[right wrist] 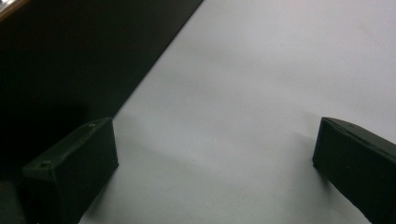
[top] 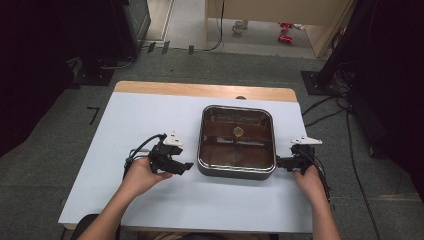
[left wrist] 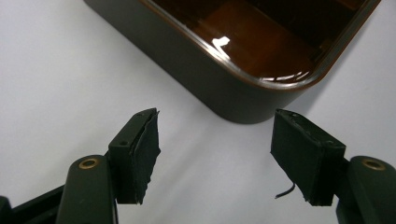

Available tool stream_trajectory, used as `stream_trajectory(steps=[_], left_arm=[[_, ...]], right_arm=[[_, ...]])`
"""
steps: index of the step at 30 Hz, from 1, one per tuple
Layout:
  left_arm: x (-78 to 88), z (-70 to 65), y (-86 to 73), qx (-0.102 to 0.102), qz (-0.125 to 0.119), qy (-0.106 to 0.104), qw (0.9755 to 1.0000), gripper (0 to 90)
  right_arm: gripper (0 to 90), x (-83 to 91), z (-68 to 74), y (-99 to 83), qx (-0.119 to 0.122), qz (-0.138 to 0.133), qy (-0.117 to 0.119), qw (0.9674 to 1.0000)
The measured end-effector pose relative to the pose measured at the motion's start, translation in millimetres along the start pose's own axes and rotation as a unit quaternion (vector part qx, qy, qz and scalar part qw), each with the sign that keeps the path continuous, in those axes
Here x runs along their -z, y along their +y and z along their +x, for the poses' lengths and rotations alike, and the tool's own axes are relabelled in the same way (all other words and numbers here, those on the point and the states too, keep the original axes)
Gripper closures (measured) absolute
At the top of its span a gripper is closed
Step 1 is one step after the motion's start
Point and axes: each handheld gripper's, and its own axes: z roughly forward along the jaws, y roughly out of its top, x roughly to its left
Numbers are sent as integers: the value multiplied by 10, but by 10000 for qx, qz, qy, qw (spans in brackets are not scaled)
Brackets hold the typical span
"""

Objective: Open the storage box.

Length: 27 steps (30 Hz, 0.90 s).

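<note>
1. Tray point(top: 236, 172) sits mid-table on the white sheet point(top: 125, 150), betw. both grippers, upright, nothing gripping it.
2. L gripper point(top: 186, 166): jaws spread, nothing betw. the pads point(left wrist: 144, 149); tips just beside tray's near-left corner, not touching.
3. R gripper point(top: 279, 162): jaws wide apart, empty; one pad point(right wrist: 74, 158) close to tray's dark side wall, contact unclear.
4. Step, as I read it: lining up for a 2-handed grab of the tray.
5. Next: bring jaws over the rim on each side, pinch evenly, lift level.

Tray point(right wrist: 70, 56) cropped in right gripper view
</note>
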Motion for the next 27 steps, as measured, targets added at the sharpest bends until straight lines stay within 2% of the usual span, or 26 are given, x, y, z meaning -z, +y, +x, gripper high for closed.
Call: stream_trajectory(steps=[10, 17, 27], left_arm=[[21, 47, 188, -22, -203, -80, 9998, 323], [-40, 57, 319, -111, -249, -128, 9995, 323], [-145, 72, 472, -137, -308, -136, 9993, 329]], right_arm=[[0, 1, 3, -1, 9, -7, -12, 10000], [0, 1, 3, -1, 7, -7, -10, 10000], [0, 1, 2, -1, 5, -7, -9, 10000]])
